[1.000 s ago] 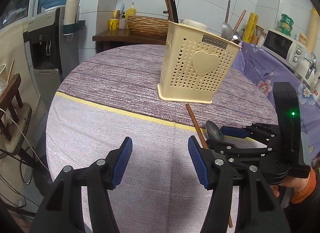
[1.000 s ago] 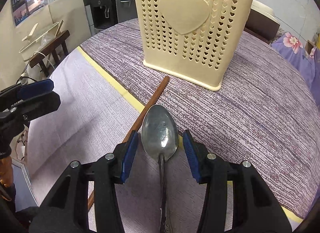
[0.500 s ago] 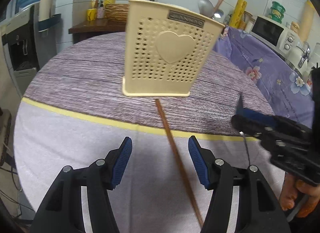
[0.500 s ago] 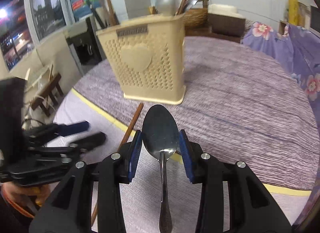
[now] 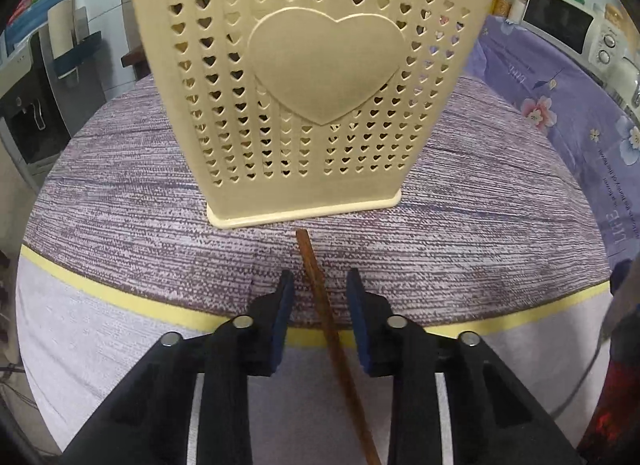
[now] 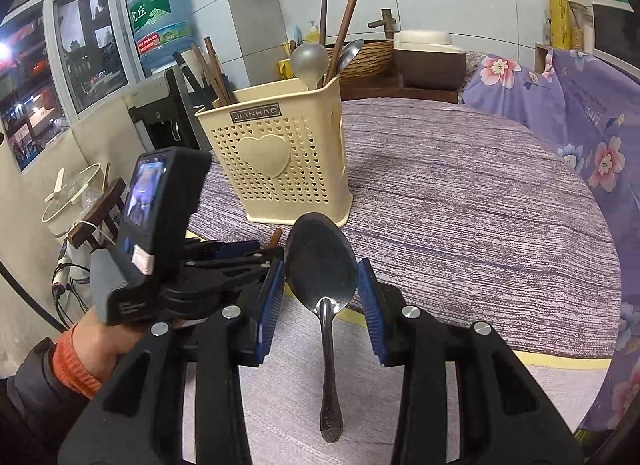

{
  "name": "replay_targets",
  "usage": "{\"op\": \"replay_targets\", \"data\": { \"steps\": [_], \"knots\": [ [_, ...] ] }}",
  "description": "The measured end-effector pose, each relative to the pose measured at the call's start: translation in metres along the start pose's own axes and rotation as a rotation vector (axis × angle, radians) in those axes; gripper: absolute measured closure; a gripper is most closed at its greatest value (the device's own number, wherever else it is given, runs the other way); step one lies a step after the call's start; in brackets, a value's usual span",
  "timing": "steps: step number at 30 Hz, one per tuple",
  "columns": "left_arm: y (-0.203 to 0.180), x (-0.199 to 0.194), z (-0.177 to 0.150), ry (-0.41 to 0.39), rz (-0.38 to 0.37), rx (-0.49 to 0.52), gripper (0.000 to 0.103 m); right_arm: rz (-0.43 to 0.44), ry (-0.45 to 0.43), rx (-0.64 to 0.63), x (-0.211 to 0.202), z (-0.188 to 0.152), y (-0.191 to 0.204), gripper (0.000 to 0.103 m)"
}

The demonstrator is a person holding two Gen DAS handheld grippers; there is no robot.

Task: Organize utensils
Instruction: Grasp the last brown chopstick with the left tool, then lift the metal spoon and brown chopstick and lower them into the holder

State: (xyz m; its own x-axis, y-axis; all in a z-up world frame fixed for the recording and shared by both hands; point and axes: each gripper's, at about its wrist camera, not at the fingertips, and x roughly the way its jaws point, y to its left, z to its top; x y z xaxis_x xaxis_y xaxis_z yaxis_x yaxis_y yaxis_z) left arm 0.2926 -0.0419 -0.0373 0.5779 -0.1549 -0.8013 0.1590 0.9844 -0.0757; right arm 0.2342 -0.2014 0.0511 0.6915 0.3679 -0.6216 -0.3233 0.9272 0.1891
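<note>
On the table [image 5: 120, 201], toward twelve o'clock from both tongs, the cream utensil holder [image 5: 304, 85] is standing upright. Just short of its base, the brown chopstick [image 5: 320, 305] is lying flat, its long axis running from twelve to six o'clock between the pads of the left tongs [image 5: 318, 297], which are closing without yet pressing it. The right tongs [image 6: 322, 289] are gripping the steel spoon [image 6: 322, 265] by its bowl, handle hanging toward six o'clock, clear of the cloth.
</note>
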Motion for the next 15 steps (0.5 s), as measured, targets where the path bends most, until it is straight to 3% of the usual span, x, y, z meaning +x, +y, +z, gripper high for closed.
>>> {"op": "replay_targets", "data": {
  "steps": [3, 15],
  "knots": [
    [-0.0053, 0.0025, 0.0022, -0.002, 0.025, 0.009, 0.092, -0.004, 0.003, 0.003, 0.0006, -0.0015, 0.0000, 0.065],
    [-0.0013, -0.0061, 0.0047, -0.047, 0.008, -0.025, 0.095, -0.006, 0.000, 0.018, 0.0026, -0.0054, -0.0047, 0.065]
  ]
}}
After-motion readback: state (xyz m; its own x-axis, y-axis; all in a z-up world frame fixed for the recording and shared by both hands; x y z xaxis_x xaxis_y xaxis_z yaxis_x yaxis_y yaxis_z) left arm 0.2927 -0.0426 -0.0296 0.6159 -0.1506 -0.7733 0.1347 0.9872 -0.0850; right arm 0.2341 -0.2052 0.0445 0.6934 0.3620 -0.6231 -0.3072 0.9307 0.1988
